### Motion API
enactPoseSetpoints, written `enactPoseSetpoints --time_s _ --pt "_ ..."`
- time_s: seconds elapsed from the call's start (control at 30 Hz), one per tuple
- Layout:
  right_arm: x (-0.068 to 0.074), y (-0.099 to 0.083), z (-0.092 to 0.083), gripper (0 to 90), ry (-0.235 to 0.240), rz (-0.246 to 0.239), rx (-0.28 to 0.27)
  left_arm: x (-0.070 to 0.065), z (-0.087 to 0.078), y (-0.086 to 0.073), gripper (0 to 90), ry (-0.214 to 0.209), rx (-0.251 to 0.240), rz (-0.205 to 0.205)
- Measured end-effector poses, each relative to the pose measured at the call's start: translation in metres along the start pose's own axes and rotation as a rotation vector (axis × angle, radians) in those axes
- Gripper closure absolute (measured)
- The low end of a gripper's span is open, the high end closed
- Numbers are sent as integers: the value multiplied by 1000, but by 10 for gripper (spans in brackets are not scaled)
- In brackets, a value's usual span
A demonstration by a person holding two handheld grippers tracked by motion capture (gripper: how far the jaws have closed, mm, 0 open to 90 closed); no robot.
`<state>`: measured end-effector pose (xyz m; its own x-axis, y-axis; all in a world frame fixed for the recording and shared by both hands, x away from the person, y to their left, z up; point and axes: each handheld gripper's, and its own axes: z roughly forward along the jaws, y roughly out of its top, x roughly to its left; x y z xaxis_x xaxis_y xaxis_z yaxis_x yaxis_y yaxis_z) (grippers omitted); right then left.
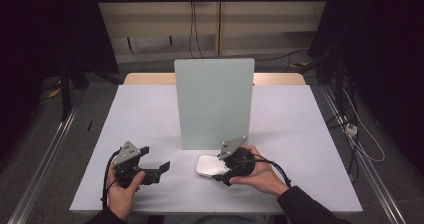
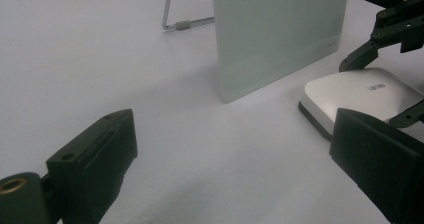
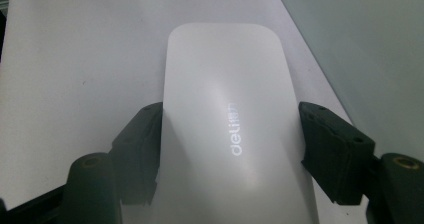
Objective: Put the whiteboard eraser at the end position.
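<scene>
A white rounded device (image 1: pixel 207 165) with a dark base lies on the white tabletop (image 1: pixel 145 114), just in front of an upright pale panel (image 1: pixel 214 103). My right gripper (image 1: pixel 218 168) reaches it from the right, and its two black jaws sit against the long sides of the device (image 3: pixel 220 74), which bears a printed logo. In its own view the right gripper (image 3: pixel 230 129) is shut on it. My left gripper (image 1: pixel 154 159) rests on the table to the left, open and holding nothing. In the left gripper view the device (image 2: pixel 350 94) lies ahead of the left gripper (image 2: pixel 235 134), at the right.
The panel (image 2: pixel 280 34) leans on a wire stand (image 2: pixel 175 24) behind it. A wooden strip (image 1: pixel 150 78) shows at the table's far edge. Cables and metal rails run along the floor on both sides.
</scene>
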<state>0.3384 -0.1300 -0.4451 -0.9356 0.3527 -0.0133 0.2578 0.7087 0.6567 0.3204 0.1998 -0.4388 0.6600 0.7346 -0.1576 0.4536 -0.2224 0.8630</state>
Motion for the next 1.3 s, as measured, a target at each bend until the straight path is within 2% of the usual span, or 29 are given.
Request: enactPoseSetpoints --time_s 0.1,0.17,0.23,0.3,0.37,0.43,0.53,0.57,0.63,0.8,0.97,1.07,1.3 --pt "0 0 0 294 1 6 -6 1 0 -1 49 3 0 -12" --pt "0 -1 0 252 9 13 -14 2 0 -1 49 5 0 -12" --pt "0 -1 0 190 -2 26 -14 1 0 0 49 2 -1 -12" --pt "-1 0 -1 186 3 33 -25 1 0 -1 49 4 -1 -10" --pt "0 0 -3 127 -12 45 -43 2 -1 -1 49 3 -1 -11" --pt "0 1 -5 108 -31 51 -58 2 -1 -1 49 5 -6 -11" --pt "-4 0 -9 76 -36 89 -84 1 -2 -1 49 4 -5 -2" --pt "-4 0 -10 66 -58 95 -91 1 -3 -1 49 5 -5 -1" --pt "-5 -1 -13 88 -81 101 -110 1 -3 -1 49 5 -6 0" --pt "-7 -2 -15 75 -109 144 -123 0 -2 -1 49 4 -5 5" --pt "-11 -4 -19 85 -123 226 -146 1 -3 -1 49 5 -5 -2" --pt "-10 -5 -22 83 -162 237 -167 1 -2 -1 49 4 -5 0" --pt "-9 -12 -29 80 -215 260 -195 0 -1 0 49 -3 -5 2"
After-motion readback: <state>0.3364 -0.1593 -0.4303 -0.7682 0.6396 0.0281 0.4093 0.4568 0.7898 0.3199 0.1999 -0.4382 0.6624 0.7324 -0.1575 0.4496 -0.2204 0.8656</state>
